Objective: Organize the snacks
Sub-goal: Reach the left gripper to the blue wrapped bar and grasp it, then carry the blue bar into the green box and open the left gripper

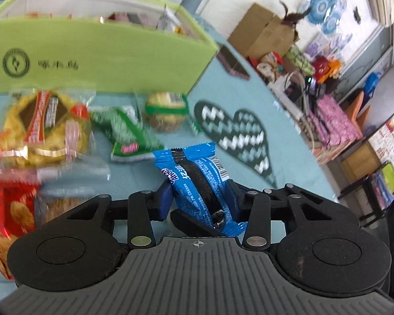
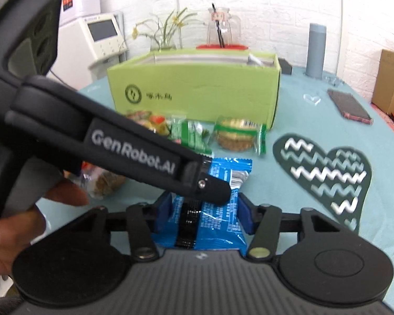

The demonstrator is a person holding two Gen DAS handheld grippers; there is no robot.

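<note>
A blue cookie packet (image 1: 194, 181) stands on edge between the blue pads of my left gripper (image 1: 199, 199), which is shut on it. In the right wrist view the same blue packet (image 2: 212, 225) lies flat between the pads of my right gripper (image 2: 205, 214), also shut on it. The left gripper (image 2: 212, 187) reaches in from the left across the packet's top, held by a hand (image 2: 13, 223). Behind stands the open green box (image 2: 197, 92) with snacks inside. In front of it lie a green packet (image 2: 194, 136) and a round biscuit (image 2: 235, 136).
A yellow cracker packet (image 1: 44, 128) and a red packet (image 1: 8, 210) lie at the left on the teal cloth. A dark flat case (image 2: 350, 107) and a grey cylinder (image 2: 316, 50) are at the back right. A heart pattern (image 2: 325, 178) marks the cloth on the right.
</note>
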